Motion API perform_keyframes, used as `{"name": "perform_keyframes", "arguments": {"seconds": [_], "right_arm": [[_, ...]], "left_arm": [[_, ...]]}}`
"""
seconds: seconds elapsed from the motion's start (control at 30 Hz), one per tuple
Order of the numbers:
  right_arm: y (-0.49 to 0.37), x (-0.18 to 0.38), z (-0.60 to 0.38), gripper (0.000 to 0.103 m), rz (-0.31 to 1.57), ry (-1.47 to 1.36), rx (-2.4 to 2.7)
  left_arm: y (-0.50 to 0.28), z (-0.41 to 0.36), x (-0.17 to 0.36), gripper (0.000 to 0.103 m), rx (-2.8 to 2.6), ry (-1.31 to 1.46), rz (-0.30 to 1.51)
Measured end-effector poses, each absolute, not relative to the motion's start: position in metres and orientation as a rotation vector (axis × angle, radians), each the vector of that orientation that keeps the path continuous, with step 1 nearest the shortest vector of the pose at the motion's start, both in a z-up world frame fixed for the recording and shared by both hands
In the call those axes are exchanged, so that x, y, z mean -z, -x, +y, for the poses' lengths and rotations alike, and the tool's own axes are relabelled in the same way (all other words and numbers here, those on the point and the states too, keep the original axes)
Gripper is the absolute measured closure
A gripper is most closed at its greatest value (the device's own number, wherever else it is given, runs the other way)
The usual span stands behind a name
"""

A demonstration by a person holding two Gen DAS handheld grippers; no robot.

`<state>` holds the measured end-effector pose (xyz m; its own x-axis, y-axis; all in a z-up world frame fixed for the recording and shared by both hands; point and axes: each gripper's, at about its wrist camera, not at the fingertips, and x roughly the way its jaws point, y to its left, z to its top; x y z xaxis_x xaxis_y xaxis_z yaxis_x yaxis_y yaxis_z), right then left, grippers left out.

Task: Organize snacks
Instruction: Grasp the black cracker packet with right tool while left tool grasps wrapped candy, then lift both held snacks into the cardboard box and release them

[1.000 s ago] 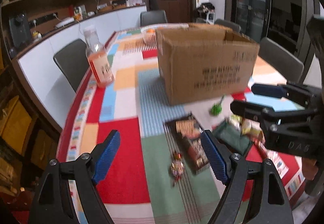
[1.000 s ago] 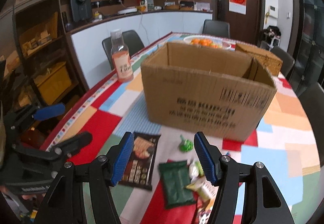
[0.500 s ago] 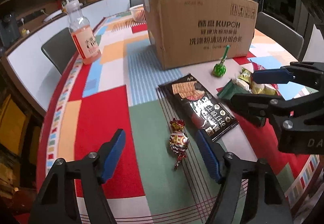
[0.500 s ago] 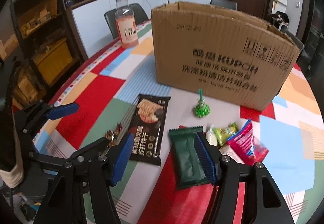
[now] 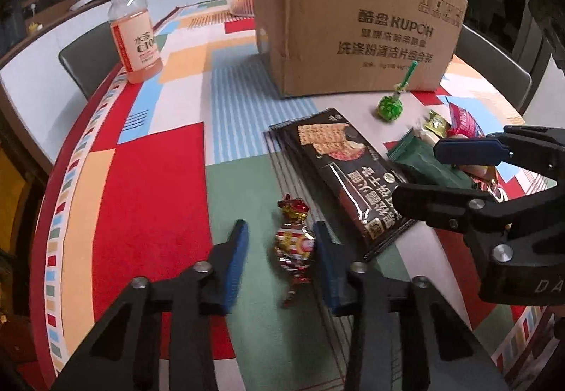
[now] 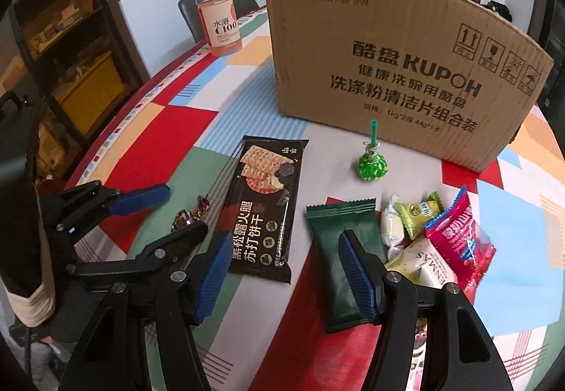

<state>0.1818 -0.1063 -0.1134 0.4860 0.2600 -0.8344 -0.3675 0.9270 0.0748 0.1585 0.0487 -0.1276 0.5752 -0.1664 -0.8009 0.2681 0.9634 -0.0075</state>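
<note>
Both tongs stand open: the left gripper (image 5: 280, 258), low in its frame, straddles a red-and-gold foil-wrapped candy (image 5: 295, 244) lying on the colourful patchwork tablecloth (image 5: 148, 179), while the right gripper (image 6: 287, 272) hovers over a dark green snack packet (image 6: 339, 249). Between them lies a black cracker packet (image 6: 266, 207); beyond, in the upper frame, stands a brown cardboard box (image 6: 395, 62).

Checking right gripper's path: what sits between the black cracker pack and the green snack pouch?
Nothing; in the right wrist view, bare tablecloth separates the cracker pack from the green pouch.
</note>
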Motion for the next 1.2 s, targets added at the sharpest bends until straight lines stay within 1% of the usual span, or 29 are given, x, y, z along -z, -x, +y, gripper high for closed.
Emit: {"name": "perform_keyframes", "arguments": {"seconds": [0.07,0.4,0.7,0.73,0.83,1.2], "right_arm": [[-0.185,0.115,-0.102,0.04,0.998,0.124,-0.387],[-0.204,0.13,-0.081,0.04,1.025,0.131,-0.407],[-0.22,0.14,-0.062,0.04,1.039,0.17,-0.395],[-0.219,0.141,-0.061,0.041,1.031,0.179,-0.391],[-0.22,0.141,-0.058,0.049,1.018,0.195,-0.386],[-0.212,0.12,-0.075,0.052,0.97,0.115,-0.405]], "left_arm": [[-0.159,0.054,0.126,0.081,0.263,-0.09,0.932],[-0.16,0.079,0.12,0.082,0.246,0.018,0.933],[-0.16,0.084,0.111,0.082,0.216,0.035,0.907],[-0.16,0.084,0.11,0.082,0.211,0.034,0.906],[-0.16,0.084,0.109,0.082,0.205,0.032,0.905],[-0.152,0.077,0.086,0.082,0.202,0.035,0.854]]}}
